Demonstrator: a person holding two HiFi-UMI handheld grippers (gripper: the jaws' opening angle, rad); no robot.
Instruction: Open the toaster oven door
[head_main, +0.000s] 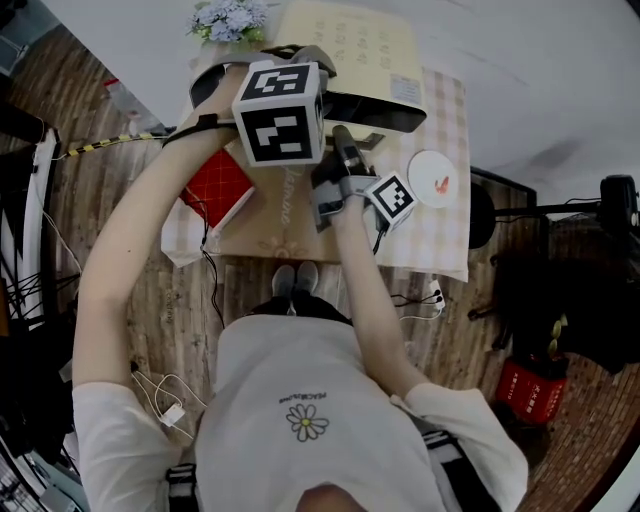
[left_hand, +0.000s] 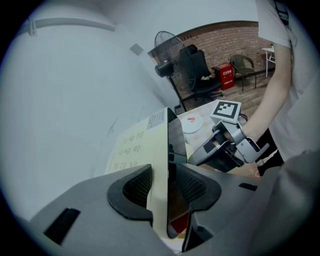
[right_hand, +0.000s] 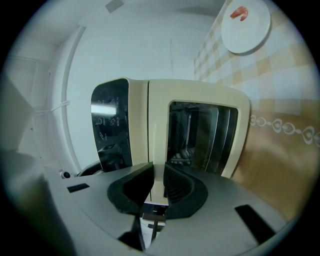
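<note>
The cream toaster oven (head_main: 350, 45) stands at the back of the table, its dark front facing me. My left gripper (head_main: 283, 95), under its big marker cube, is at the oven's left end. In the left gripper view its jaws (left_hand: 166, 187) are shut on a thin cream edge of the oven body (left_hand: 145, 145). My right gripper (head_main: 345, 150) reaches the front. In the right gripper view its pads (right_hand: 157, 182) pinch the cream strip along the glass door (right_hand: 200, 130), beside the black control panel (right_hand: 111, 120). The door looks closed.
A white plate (head_main: 432, 178) with a red mark lies right of the oven on the checked cloth (head_main: 440, 240). A red box (head_main: 218, 190) sits at the table's left front, flowers (head_main: 228, 18) at the back left. A fan (left_hand: 167, 47) and chairs stand beyond.
</note>
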